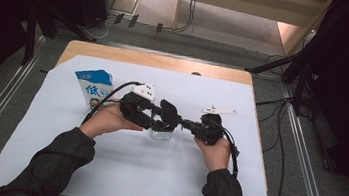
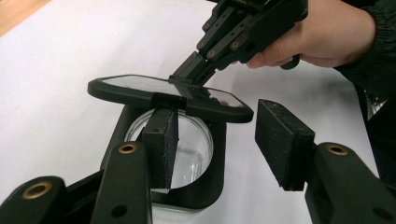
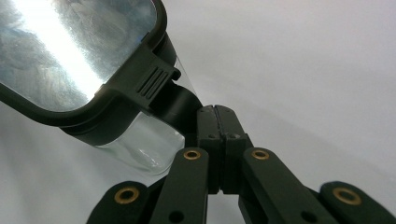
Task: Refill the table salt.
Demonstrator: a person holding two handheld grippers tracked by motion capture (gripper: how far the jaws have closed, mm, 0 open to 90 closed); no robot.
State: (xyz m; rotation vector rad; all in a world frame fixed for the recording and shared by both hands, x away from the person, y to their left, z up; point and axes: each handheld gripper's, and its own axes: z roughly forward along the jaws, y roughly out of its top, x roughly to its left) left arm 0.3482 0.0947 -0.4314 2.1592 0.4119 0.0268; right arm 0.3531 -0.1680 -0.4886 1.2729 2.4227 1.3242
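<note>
Two dark sleeves come in over the near edge of the white sheet [image 1: 103, 170] that covers the table; each hand carries a black gripper, and the two meet over the middle of the sheet. Between them stands a clear glass container [image 1: 160, 134] with a black frame; its black-rimmed lid [image 2: 168, 95] is raised at a tilt above the glass, and seen along the left gripper the round glass mouth shows under it.

From the right, the right gripper [image 2: 187, 77] comes in with its jaws pressed flat together; their tips lie against the lid's rim and clasp, though whether they pinch a tab of the lid I cannot tell; in its own view the closed jaws [image 3: 215, 112] run up to the ribbed black clasp at the lid's edge.

From the left, the left gripper [image 2: 217, 135] stands partly open at the container; one pad [image 2: 161, 144] sits over the glass mouth, just under the lid's near edge, and the other pad hangs clear of it to the right, over the sheet; nothing is pinched between them.

Farther left on the sheet, well apart from the container, a blue and white milk carton [image 1: 94, 87] stands upright.
</note>
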